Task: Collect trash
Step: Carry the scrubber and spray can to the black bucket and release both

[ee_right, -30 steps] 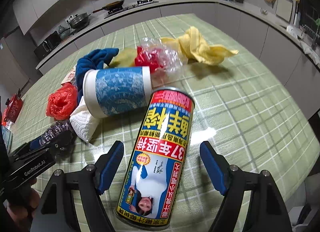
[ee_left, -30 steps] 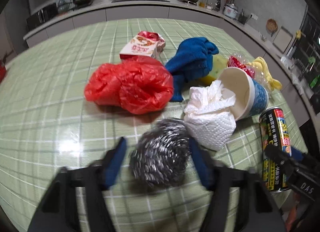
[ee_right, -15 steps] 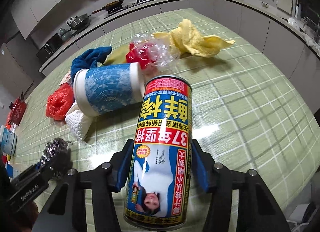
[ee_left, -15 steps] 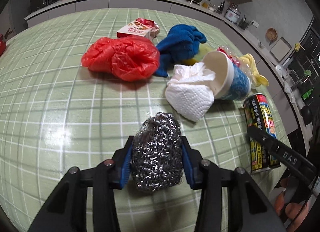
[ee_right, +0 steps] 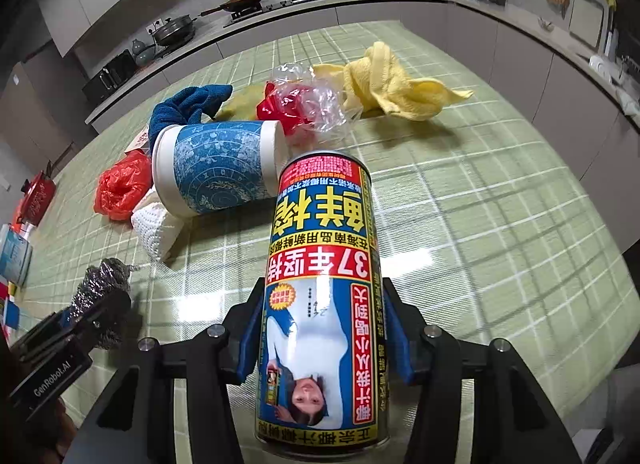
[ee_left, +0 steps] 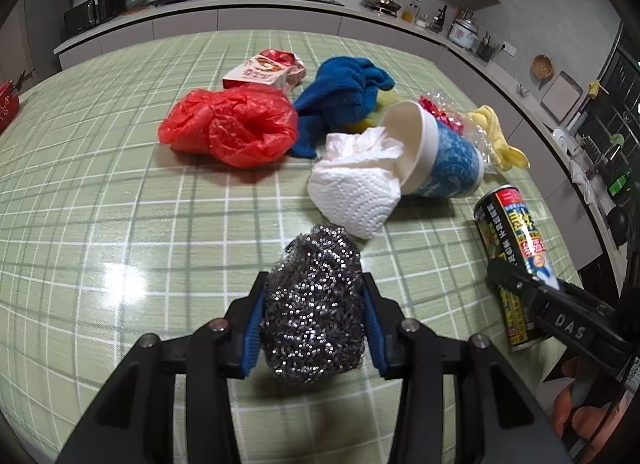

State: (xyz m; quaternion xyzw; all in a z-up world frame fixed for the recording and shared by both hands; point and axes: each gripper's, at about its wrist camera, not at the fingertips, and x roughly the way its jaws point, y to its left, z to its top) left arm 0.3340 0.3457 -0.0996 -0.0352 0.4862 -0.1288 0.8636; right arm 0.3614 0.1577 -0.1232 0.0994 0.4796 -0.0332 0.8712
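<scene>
Green checked cloth covered the table [ee_left: 100, 192], on which the rubbish lay in a loose heap. Largest was a red plastic bag [ee_left: 236, 124], limp and light, beside a blue cloth [ee_left: 344, 96] and a yellow cloth [ee_right: 384, 84]. A blue paper cup [ee_right: 216, 168] lay on its side with a crumpled paper towel [ee_left: 356, 192] at its mouth; both looked light and easily crushed. The drink can [ee_right: 324, 304] lay lengthwise near the table's front edge, clamped at mid-body by the right claw [ee_right: 324, 328], whose jaws had just been closing on it; its smooth, stiff wall probably favours a grip across the middle. The steel-wool scourer [ee_left: 316, 312], springy and compressible, was squeezed between the blue pads [ee_left: 254, 328] of the left claw [ee_left: 314, 324], apparently clear of the table.
</scene>
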